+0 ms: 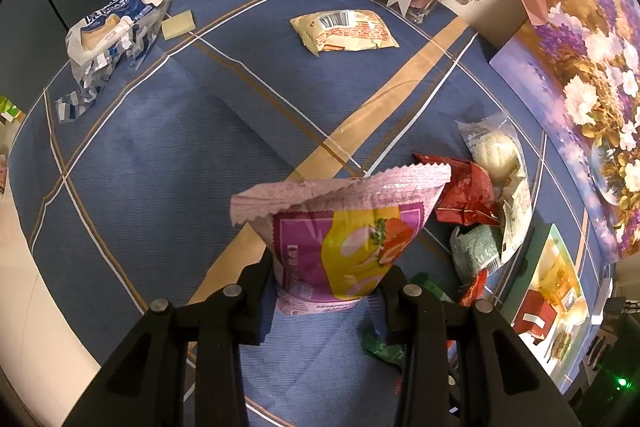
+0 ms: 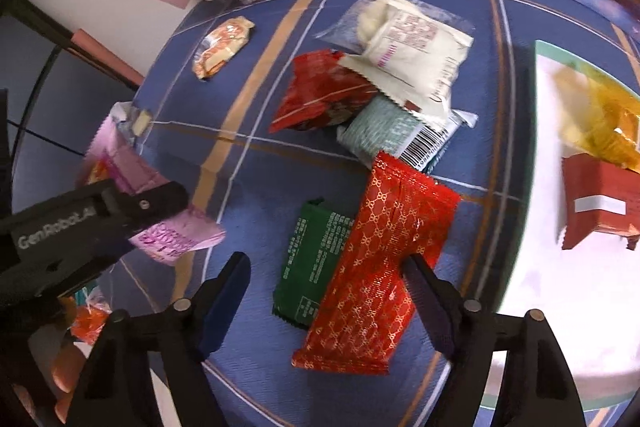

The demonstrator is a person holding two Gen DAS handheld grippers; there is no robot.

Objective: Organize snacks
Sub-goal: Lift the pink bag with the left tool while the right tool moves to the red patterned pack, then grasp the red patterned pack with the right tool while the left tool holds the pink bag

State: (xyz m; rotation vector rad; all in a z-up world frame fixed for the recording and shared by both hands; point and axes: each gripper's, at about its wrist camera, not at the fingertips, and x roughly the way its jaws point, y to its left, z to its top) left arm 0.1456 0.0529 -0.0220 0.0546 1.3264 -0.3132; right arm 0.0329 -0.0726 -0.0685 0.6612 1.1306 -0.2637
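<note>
While my left gripper (image 1: 326, 291) is clamping its jaws on the bottom edge of the pink snack pouch (image 1: 340, 223), I'm holding that pouch up above the blue plaid surface (image 1: 160, 167). My right gripper (image 2: 326, 301) is hanging with its jaws wide open, straddling the red patterned snack bar (image 2: 376, 267), one finger touching the bar's right edge. That bar is lying partly over a green snack bar (image 2: 306, 259). Just past them a red packet (image 2: 320, 95), a pale green packet (image 2: 380, 131) and a cream bun pack (image 2: 408, 43) are sitting bunched together. A yellow-orange pack (image 1: 344, 33) is lying well apart, and a torn blue-white wrapper (image 1: 112, 27) is sitting near the far left edge.
</note>
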